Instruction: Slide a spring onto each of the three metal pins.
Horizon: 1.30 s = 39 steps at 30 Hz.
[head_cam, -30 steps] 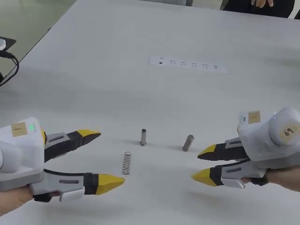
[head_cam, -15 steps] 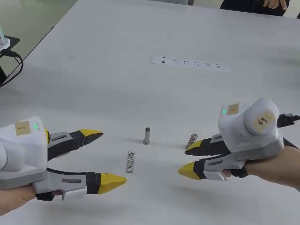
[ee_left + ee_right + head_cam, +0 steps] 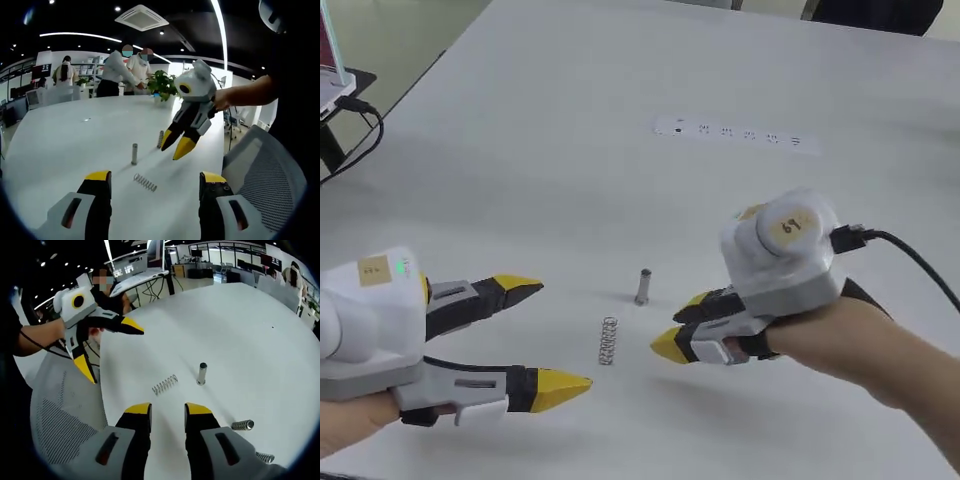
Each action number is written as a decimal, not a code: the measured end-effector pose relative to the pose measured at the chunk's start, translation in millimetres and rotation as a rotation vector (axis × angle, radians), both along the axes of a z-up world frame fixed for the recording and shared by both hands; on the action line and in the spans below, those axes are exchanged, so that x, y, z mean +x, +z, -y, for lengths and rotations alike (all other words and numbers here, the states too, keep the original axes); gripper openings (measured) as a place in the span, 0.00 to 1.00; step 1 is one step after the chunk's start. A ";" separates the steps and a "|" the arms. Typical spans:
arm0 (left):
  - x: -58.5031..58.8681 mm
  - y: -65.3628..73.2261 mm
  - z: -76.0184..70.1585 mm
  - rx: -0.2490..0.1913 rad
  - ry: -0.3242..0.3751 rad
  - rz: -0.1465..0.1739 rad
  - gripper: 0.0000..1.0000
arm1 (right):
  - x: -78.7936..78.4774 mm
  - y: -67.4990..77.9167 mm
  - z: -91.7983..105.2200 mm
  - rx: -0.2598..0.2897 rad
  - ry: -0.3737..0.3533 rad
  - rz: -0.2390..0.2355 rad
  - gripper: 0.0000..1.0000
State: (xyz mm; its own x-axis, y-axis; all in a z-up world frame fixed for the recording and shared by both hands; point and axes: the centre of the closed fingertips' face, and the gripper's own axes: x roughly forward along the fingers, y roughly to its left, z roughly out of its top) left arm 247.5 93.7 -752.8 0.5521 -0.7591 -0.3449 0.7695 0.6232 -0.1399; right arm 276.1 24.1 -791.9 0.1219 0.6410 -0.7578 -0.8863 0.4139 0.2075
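1 pin (image 3: 643, 286) upright at frame center, bare; 1 spring (image 3: 609, 341) lies just below it. My right gripper (image 3: 672, 325) has swung left beside both, jaws narrow, empty. My left gripper (image 3: 560, 335) is wide, lower left. Spring pickup likely next.

White table (image 3: 520, 170) — on it a spring (image 3: 609, 340), upright pin (image 3: 643, 286), power strip (image 3: 735, 135).
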 end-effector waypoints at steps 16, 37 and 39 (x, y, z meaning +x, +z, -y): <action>-5.1 -2.8 -8.5 0.002 0.016 -0.011 0.65 | -1.1 -28.3 -37.4 -0.039 -0.110 -0.086 0.26; -5.1 -9.4 -16.9 0.007 0.019 -0.028 0.64 | 5.6 -53.5 -49.1 -0.113 -0.187 -0.098 0.23; -5.0 -9.0 -16.9 0.003 0.021 -0.030 0.64 | 7.9 -55.7 -50.5 -0.135 -0.157 -0.060 0.21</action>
